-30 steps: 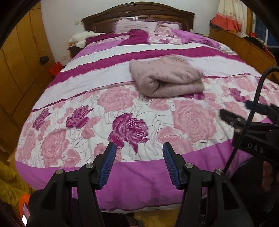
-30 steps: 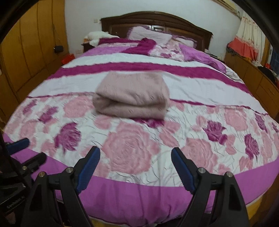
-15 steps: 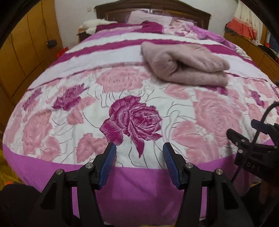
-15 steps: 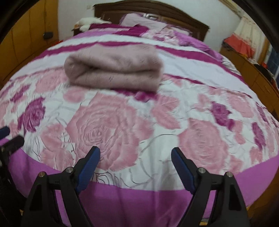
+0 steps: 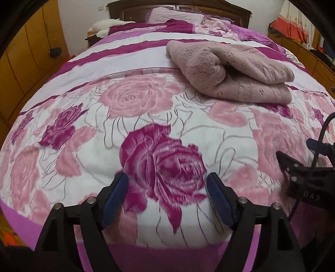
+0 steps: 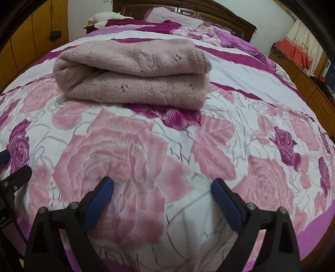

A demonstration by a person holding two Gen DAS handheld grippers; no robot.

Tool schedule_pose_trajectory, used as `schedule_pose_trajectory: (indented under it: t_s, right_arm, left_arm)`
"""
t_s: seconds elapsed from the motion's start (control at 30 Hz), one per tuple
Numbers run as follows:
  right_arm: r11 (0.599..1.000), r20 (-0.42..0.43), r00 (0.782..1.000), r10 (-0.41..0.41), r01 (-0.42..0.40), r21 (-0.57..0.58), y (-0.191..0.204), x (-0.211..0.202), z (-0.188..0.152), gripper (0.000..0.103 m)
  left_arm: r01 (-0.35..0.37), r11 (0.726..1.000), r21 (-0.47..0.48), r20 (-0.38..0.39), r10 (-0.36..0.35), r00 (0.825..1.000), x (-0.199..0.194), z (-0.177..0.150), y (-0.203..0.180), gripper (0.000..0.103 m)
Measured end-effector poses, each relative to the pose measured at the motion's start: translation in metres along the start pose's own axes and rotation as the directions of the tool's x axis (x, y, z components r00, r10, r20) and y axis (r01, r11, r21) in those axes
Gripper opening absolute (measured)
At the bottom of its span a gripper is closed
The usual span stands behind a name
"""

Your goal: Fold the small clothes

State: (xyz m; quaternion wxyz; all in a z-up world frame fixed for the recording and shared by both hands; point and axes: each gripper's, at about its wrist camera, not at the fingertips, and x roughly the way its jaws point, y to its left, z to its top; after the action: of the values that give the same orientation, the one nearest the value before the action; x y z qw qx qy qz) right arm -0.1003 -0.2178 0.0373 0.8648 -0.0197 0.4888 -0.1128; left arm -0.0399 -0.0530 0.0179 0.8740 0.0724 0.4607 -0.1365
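Note:
A folded dusty-pink knitted sweater [image 5: 234, 69] [image 6: 134, 73] lies in a thick bundle on the rose-patterned bedspread [image 5: 83, 117] [image 6: 261, 146]. My left gripper [image 5: 167, 198] hangs low over a dark magenta rose, well short of the sweater; its jaws are opening with nothing between them. My right gripper [image 6: 162, 200] hovers over a big pale pink rose, in front of the sweater; its jaws are opening wide and are empty. In the left wrist view the right gripper [image 5: 303, 167] shows at the right edge.
A dark wooden headboard [image 5: 178, 8] and pillows [image 6: 173, 17] stand at the far end of the bed. Wooden wardrobes [image 5: 25, 52] line the left wall, and low cabinets [image 6: 303, 83] with clothes on them run along the right.
Both grippers have come down and forward over the bed, so the sweater looks larger and closer. The jaws of both stand wider apart than before.

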Motion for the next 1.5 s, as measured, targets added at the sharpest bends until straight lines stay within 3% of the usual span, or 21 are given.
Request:
schedule_pose_trajectory:
  t_s: [0.13,0.2,0.33,0.6,0.77,1.5]
  right_arm:
    - [0.999,0.012,0.999,0.042,-0.043,0.03,-0.006,0.011,0.005,0.103]
    - [0.996,0.046,0.997,0.055,-0.058,0.061,-0.008,0.013,0.002,0.103]
    - [0.998,0.122,0.992,0.017,-0.024,0.055,-0.003,0.01,-0.006,0.103]
    - [0.996,0.216,0.976,0.021,-0.04,0.084,-0.007,0.009,-0.018,0.103]
    - [0.994,0.219,0.975,0.037,-0.058,0.09,-0.011,0.008,-0.02,0.103]
    - [0.997,0.21,0.977,-0.023,0.008,0.073,0.009,0.001,-0.021,0.103]
  left_arm:
    - [-0.013,1.0,0.018,0.037,0.012,0.999,0.012,0.007,-0.001,0.077]
    - [-0.034,0.999,0.019,0.094,0.032,0.995,0.017,0.007,-0.002,0.086]
    - [-0.037,0.999,0.006,0.153,0.036,0.988,0.02,0.006,-0.004,0.086]
    - [-0.03,1.0,0.0,0.168,0.03,0.985,0.02,0.006,-0.002,0.086]
    - [-0.049,0.999,0.002,0.176,0.048,0.983,0.018,0.002,-0.006,0.086]
    - [-0.041,0.999,-0.006,0.185,0.041,0.982,0.014,-0.002,-0.007,0.086]
